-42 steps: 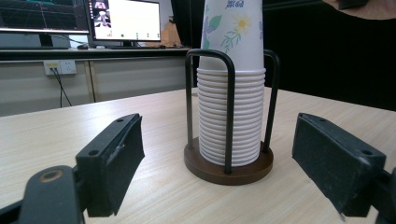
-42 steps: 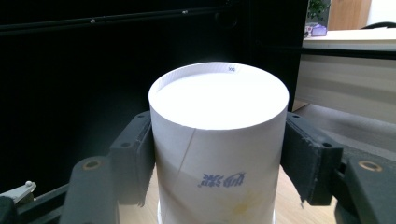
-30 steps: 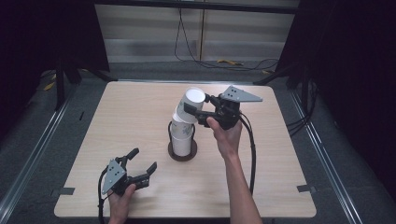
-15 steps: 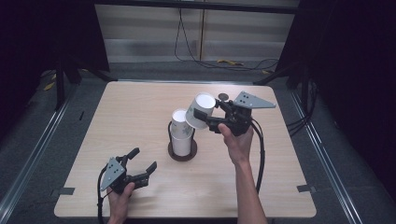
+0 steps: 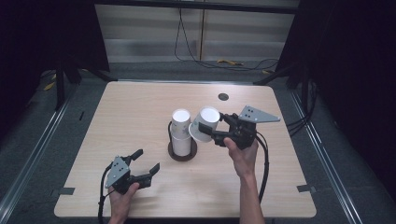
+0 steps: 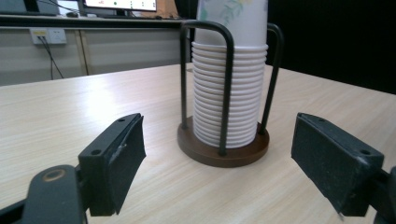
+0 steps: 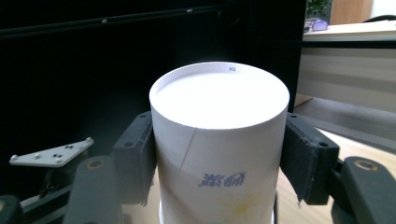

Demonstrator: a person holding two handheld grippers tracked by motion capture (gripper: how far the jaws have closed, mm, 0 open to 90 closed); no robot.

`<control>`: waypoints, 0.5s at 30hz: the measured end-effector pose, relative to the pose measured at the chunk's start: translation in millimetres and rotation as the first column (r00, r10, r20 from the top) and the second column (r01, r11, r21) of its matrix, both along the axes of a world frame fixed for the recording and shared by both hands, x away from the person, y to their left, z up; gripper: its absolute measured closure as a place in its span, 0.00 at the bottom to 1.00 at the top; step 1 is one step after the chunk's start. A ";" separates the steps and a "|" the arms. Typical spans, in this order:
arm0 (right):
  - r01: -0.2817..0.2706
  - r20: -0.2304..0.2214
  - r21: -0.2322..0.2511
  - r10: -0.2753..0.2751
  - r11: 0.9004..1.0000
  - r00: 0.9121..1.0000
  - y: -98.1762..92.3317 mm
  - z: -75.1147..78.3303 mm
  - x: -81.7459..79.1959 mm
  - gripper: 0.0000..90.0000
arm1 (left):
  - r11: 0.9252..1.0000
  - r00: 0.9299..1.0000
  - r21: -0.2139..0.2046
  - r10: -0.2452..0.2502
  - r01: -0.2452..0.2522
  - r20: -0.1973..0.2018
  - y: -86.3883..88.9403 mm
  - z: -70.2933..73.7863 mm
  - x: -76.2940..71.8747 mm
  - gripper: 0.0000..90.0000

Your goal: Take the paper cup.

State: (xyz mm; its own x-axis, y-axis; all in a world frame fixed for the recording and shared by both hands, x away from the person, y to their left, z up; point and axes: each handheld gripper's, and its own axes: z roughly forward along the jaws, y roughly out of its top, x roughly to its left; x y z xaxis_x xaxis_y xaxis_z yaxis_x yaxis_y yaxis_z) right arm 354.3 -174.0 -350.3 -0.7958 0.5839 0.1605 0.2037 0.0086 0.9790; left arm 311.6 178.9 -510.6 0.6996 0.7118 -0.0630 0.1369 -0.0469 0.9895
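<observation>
A stack of white paper cups stands in a black wire holder on a round brown base at mid-table. My right gripper is shut on a single white paper cup, held tilted just right of the stack and apart from it. Its jaws have just been closing a little on the cup. In the right gripper view both pads press the cup from either side. My left gripper rests near the front left, open and empty; its jaws have just narrowed slightly. It faces the stack and the holder base.
The wooden table has a small dark round spot near its far edge. Cables lie on the floor beyond the table. Metal rails run along the floor on both sides.
My right gripper has carried the cup off the top of the stack, rightward and slightly down, tilting it. The left gripper has stayed in place.
</observation>
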 end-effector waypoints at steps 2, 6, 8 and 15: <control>-0.015 -0.006 0.006 0.015 1.000 1.000 2.6 -8.0 -4.9 0.38 | 1.000 1.000 -0.007 -0.019 0.019 -0.006 -1.1 0.1 -0.4 0.19; -0.031 -0.025 0.007 0.031 0.999 0.999 4.9 -18.7 -8.9 0.38 | 0.999 0.999 -0.017 -0.049 0.048 -0.019 -0.5 1.5 -0.6 0.19; -0.035 -0.024 0.010 0.035 0.999 0.999 5.4 -20.4 -9.1 0.38 | 0.999 0.999 -0.022 -0.047 0.046 -0.027 -1.0 2.2 -1.3 0.19; -0.067 -0.048 -0.010 0.066 0.998 0.997 6.7 -34.2 -14.3 0.38 | 0.992 0.992 0.031 -0.118 0.119 -0.040 -11.3 6.6 -2.4 0.20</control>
